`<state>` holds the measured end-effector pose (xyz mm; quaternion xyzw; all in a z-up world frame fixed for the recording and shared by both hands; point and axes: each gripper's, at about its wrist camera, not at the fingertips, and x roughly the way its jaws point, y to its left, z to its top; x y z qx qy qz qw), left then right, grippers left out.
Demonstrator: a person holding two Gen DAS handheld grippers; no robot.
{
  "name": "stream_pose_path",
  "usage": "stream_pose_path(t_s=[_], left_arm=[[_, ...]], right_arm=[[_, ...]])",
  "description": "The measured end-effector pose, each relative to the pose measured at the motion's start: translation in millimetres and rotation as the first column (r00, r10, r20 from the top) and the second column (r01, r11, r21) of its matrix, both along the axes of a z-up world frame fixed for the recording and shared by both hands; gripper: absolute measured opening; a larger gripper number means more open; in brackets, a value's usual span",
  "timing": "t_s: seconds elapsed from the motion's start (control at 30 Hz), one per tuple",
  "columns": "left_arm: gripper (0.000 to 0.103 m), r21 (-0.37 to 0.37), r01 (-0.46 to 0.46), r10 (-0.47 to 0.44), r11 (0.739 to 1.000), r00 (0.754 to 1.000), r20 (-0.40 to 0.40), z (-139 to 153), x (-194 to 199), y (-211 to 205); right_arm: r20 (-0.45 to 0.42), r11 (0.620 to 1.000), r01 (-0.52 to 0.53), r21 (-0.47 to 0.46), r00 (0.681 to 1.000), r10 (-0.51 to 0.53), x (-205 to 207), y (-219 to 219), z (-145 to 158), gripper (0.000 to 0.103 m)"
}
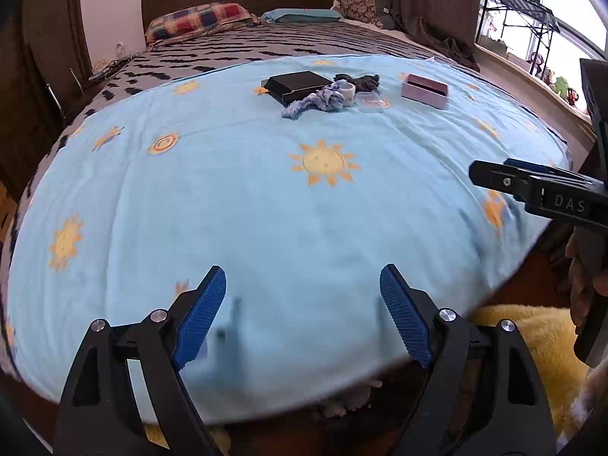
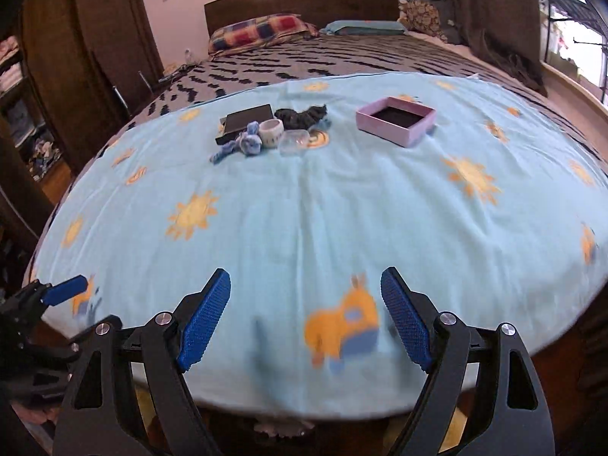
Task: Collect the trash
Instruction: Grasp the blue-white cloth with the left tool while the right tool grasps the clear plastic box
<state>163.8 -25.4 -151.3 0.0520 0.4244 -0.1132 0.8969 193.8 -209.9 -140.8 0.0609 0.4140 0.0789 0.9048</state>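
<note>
Both tongs hang spread wide and empty above the near edge of the light-blue blanket (image 2: 304,209) on the bed. The left tongs (image 1: 303,300) touch nothing between their blue pads; the right tongs (image 2: 306,304) likewise. The trash lies well ahead, mid-blanket: black box (image 2: 247,119), blue rag (image 2: 243,144), white cup (image 2: 271,133), clear lid (image 2: 294,140), dark cloth (image 2: 302,116), with the open pink box (image 2: 395,119) to their right.

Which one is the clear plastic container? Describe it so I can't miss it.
Start at the blue sun-print blanket on the bed, then find the small heap of items toward its far end. The clear container lies at the heap's near right edge, beside the white cup and in front of the dark cloth. It is the only see-through item.
</note>
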Motion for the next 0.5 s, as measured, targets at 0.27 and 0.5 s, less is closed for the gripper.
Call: stream_pose_path(t_s=[0.27,0.5], left_arm=[[0.081,0.007,0.006,-0.005,1.000,1.000,-0.023,-5,63,-9],[0.081,0.001,-0.001,0.001,1.000,0.999,-0.050,-14,104,-11]], right_arm=[[-0.053,1.000,0.017,0.020,0.998,-0.016,79,8,-17,0.082],[-0.065,1.000,-0.008,-0.022,0.998,0.007,126,27,-22,0.054]])
